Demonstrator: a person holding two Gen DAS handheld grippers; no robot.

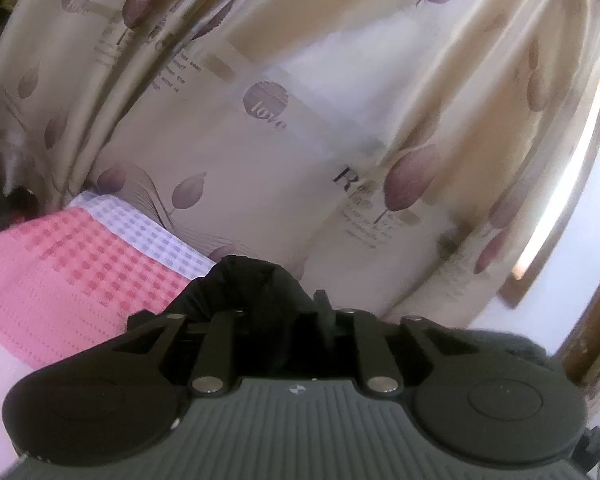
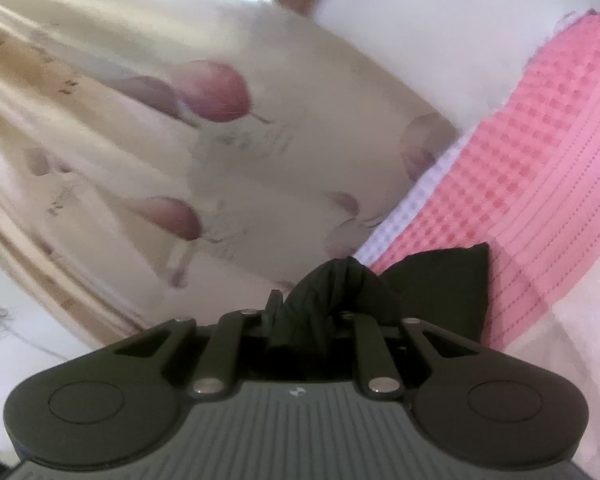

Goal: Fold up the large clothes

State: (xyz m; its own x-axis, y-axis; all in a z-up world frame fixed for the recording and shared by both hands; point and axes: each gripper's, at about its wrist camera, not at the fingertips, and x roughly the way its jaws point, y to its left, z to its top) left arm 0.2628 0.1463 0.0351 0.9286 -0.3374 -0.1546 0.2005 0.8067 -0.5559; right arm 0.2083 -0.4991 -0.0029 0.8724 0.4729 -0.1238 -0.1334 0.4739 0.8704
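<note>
Black bunched fabric garment (image 1: 244,284), lower centre in both views, is clamped by left gripper (image 1: 278,312) and right gripper (image 2: 306,314); uneven pull may slip it onto pink waffle-weave cover (image 2: 540,160).

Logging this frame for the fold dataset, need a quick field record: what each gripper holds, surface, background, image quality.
left gripper: shut on black garment, cloth bunched between the fingers
right gripper: shut on black garment, a flap trailing to its right
surface: pink waffle-weave blanket with a pale checked edge
background: beige curtain printed with mauve leaves and "love" text
image quality: motion blur in both views, stronger in the right wrist view
fold state: cannot tell, most of the garment is out of view
</note>
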